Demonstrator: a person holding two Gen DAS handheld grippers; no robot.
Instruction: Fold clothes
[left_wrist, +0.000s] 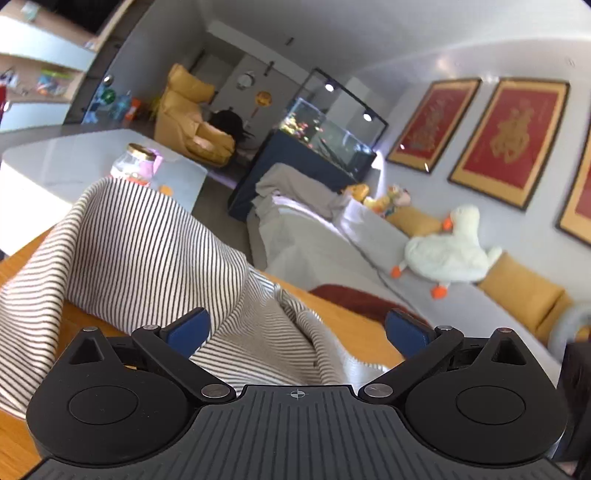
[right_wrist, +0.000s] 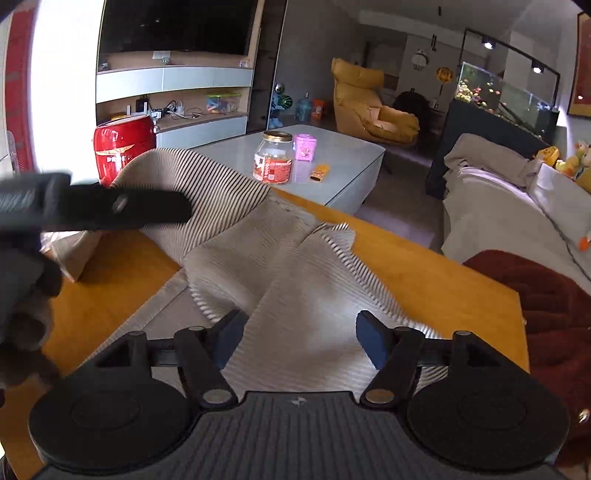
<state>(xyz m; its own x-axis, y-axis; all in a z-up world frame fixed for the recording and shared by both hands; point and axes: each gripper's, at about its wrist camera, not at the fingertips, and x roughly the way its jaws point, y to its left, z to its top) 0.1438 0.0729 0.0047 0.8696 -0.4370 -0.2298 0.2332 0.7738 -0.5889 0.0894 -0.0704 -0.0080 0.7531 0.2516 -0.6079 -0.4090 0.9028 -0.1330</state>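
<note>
A cream garment with thin dark stripes (right_wrist: 295, 295) lies crumpled on an orange wooden table (right_wrist: 424, 273). My right gripper (right_wrist: 301, 339) hovers just above its middle, blue pads apart, nothing pinched between them. In the left wrist view the same garment (left_wrist: 140, 251) has a fold humped up at the left, and a wrinkled part runs between the wide-apart pads of my left gripper (left_wrist: 297, 330) without being pressed. In the right wrist view a blurred black finger (right_wrist: 122, 206) of the left gripper crosses the raised fold, with a gloved hand (right_wrist: 22, 295) behind it.
A dark red cloth (right_wrist: 546, 295) lies past the table's right edge. Beyond the table stand a grey coffee table (right_wrist: 351, 155) with a glass jar (right_wrist: 273, 158) and a pink tin (right_wrist: 304, 147), a red appliance (right_wrist: 122, 147), and a pale sofa (left_wrist: 314, 240) with a white goose plush (left_wrist: 447, 251).
</note>
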